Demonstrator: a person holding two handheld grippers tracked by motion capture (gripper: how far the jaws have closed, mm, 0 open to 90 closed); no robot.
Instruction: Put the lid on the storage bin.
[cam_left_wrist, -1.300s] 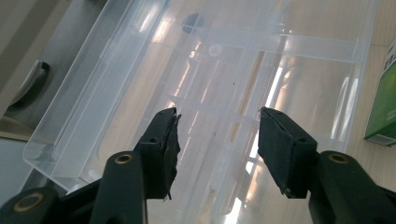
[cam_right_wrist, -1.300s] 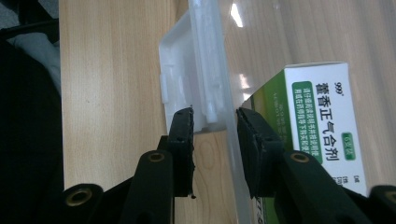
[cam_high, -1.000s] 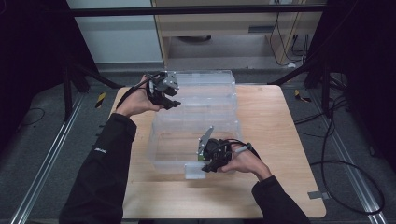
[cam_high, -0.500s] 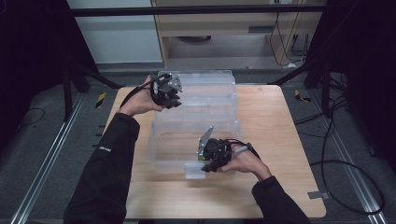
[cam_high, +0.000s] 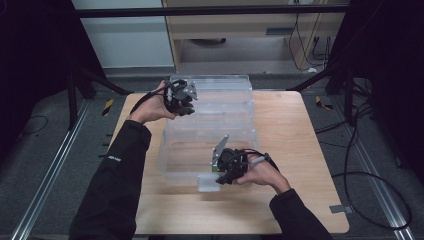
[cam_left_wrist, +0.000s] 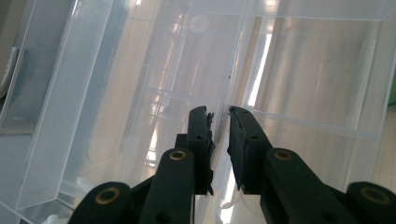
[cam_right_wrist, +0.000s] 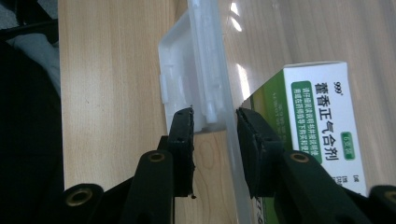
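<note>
A clear plastic storage box (cam_high: 210, 125) stands on the wooden table (cam_high: 300, 150). My left gripper (cam_high: 181, 97) is at its back left corner. Its jaws have just been closing, and in the left gripper view (cam_left_wrist: 220, 128) they stand almost together with a thin clear edge of the box (cam_left_wrist: 229, 88) between the pads. My right gripper (cam_high: 224, 170) is at the box's front wall. Its jaws (cam_right_wrist: 215, 128) straddle that wall (cam_right_wrist: 231, 154), one pad outside on the white latch (cam_right_wrist: 187, 79), one inside. A white and green medicine carton (cam_right_wrist: 322, 126) lies inside, just behind the wall.
The box takes up the table's middle and back. Bare wood lies to its right and along the front edge (cam_high: 240, 220). Dark frame legs (cam_high: 80, 80) and cables (cam_high: 360, 165) surround the table on the grey floor.
The left gripper's jaws have drawn together at the box's back left corner, and the hand shifted slightly toward the box. The right hand and its gripper have kept still.
</note>
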